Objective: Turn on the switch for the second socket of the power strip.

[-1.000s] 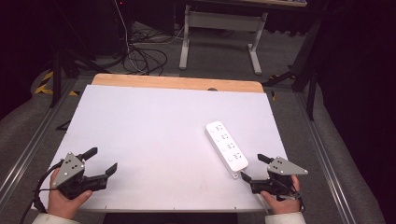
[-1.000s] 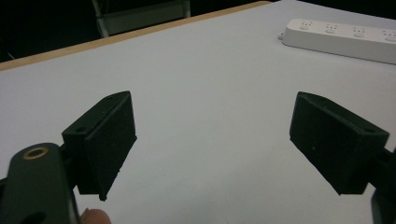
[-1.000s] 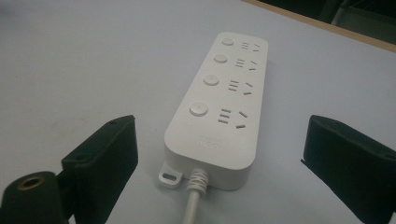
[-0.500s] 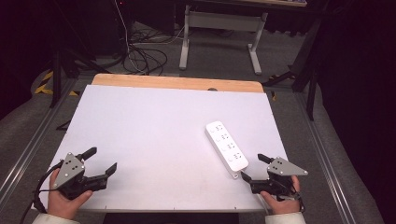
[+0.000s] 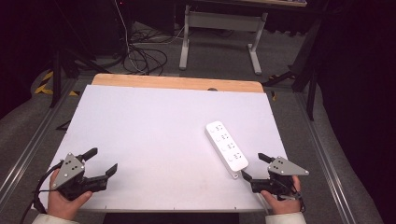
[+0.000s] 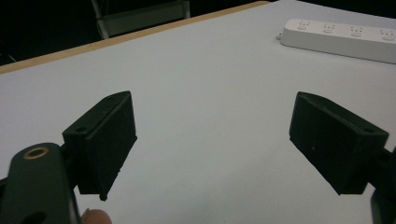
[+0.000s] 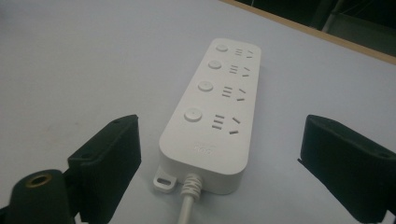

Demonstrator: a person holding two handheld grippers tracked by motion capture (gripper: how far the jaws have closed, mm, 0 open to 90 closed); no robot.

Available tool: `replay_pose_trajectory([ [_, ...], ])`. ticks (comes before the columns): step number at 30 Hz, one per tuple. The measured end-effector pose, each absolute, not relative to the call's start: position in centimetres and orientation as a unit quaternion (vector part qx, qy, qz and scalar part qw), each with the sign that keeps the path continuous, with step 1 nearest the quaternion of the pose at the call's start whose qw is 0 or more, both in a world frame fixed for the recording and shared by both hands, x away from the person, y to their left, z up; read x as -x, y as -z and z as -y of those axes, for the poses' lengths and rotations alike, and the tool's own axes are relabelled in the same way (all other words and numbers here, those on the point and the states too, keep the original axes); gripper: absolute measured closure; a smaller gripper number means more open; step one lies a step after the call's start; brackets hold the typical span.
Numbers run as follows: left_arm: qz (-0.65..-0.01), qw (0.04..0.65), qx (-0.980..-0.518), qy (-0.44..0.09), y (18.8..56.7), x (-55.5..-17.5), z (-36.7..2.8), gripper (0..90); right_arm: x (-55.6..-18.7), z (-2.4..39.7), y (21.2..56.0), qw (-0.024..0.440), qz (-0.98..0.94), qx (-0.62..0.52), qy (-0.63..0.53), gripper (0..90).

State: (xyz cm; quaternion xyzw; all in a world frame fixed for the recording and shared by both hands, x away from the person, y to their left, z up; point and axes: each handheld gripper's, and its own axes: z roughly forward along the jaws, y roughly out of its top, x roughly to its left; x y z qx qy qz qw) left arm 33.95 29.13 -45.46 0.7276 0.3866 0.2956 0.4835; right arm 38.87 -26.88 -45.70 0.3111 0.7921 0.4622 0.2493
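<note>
Flat, oblong white plastic power strip (image 5: 226, 149) on smooth white table (image 5: 154, 135).

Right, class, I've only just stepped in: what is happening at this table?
A person sits at a white table holding a two-finger gripper in each hand. The left gripper rests open near the front left corner, with nothing between its fingers. The right gripper is also open and points at the cord end of a white power strip, which lies flat on the table with four sockets and four round buttons. Nothing is gripped yet.
</note>
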Motion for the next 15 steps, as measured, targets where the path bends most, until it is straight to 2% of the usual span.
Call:
replay_pose_trajectory([
  [5, -0.387, 0.485, -0.727, -0.295, 45.4, -33.9, -29.1, 15.2, -39.2, 26.8, 44.9, 0.252, -0.789, -0.314, -0.464, 15.6],
  [10, -0.387, 0.484, -0.728, -0.294, 45.4, -33.9, -29.1, 15.2, -40.0, 26.6, 44.2, 0.225, -0.789, -0.321, -0.473, 20.8],
  [15, -0.386, 0.484, -0.729, -0.292, 45.4, -33.9, -29.1, 15.2, -40.6, 25.9, 43.3, 0.225, -0.793, -0.317, -0.47, 22.7],
])
